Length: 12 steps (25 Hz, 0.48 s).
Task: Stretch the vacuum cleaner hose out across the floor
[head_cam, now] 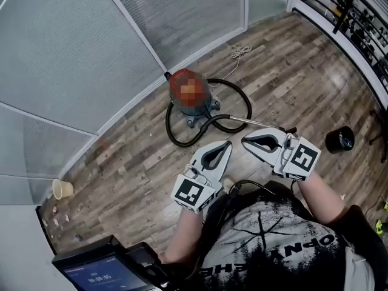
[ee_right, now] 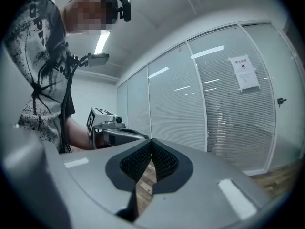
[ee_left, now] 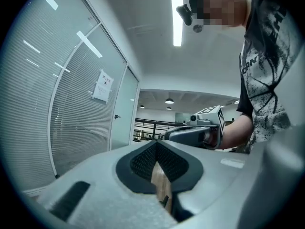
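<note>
left gripper [head_cam: 228, 143] and right gripper [head_cam: 244, 140] sit side by side at centre frame in the head view, each with jaws fully together and nothing between them, evidently carried empty ahead of any pick-up. the vacuum cleaner hose [head_cam: 248, 105] lies looped on the wooden floor [head_cam: 121, 180] around the canister [head_cam: 189, 96] at upper centre, beyond both tips. judged: stretching not yet begun.

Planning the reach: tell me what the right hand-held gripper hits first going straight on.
Probably the white-framed glass partition with blinds; the right hand-held gripper, shut and empty, aims at it, passing beside the left hand-held gripper. Depth is unclear.
</note>
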Each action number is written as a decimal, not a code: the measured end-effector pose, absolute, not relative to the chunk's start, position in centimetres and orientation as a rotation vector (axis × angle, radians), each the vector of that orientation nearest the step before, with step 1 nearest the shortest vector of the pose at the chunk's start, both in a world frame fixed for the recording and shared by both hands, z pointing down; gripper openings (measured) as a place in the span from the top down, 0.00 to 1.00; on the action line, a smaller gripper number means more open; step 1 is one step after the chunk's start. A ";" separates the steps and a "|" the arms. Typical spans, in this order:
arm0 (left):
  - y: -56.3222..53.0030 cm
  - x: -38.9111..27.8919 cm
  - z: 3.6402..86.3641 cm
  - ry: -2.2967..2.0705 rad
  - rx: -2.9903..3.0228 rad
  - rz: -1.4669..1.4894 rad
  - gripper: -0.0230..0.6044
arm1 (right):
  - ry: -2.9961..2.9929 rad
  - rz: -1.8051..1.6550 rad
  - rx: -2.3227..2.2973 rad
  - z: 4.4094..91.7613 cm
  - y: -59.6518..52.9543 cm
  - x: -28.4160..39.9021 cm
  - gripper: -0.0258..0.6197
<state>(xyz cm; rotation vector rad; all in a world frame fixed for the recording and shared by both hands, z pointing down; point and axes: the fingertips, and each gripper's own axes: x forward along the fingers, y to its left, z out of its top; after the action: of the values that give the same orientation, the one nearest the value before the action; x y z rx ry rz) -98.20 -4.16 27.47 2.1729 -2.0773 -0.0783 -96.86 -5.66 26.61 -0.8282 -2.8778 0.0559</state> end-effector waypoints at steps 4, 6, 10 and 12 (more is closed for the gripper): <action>-3.4 -100.9 27.8 -2.066 2.190 -0.064 0.96 | -2.897 0.041 -0.799 26.4 -5.4 -99.6 0.95; -3.3 -101.6 27.9 -2.067 2.186 -0.084 0.96 | -2.891 0.042 -0.780 26.7 -5.7 -100.1 0.95; -3.7 -102.1 28.1 -2.066 2.185 -0.095 0.96 | -2.876 0.045 -0.755 27.3 -6.7 -100.5 0.95; -4.1 -102.3 28.2 -2.063 2.176 -0.109 0.96 | -2.875 0.030 -0.748 27.3 -7.7 -100.7 0.95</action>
<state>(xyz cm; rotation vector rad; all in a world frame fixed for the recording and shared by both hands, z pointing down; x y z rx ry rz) -102.28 -4.14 28.19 2.1758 -2.0630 -0.1094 -100.67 -7.68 27.33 -0.7478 -2.8745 0.0301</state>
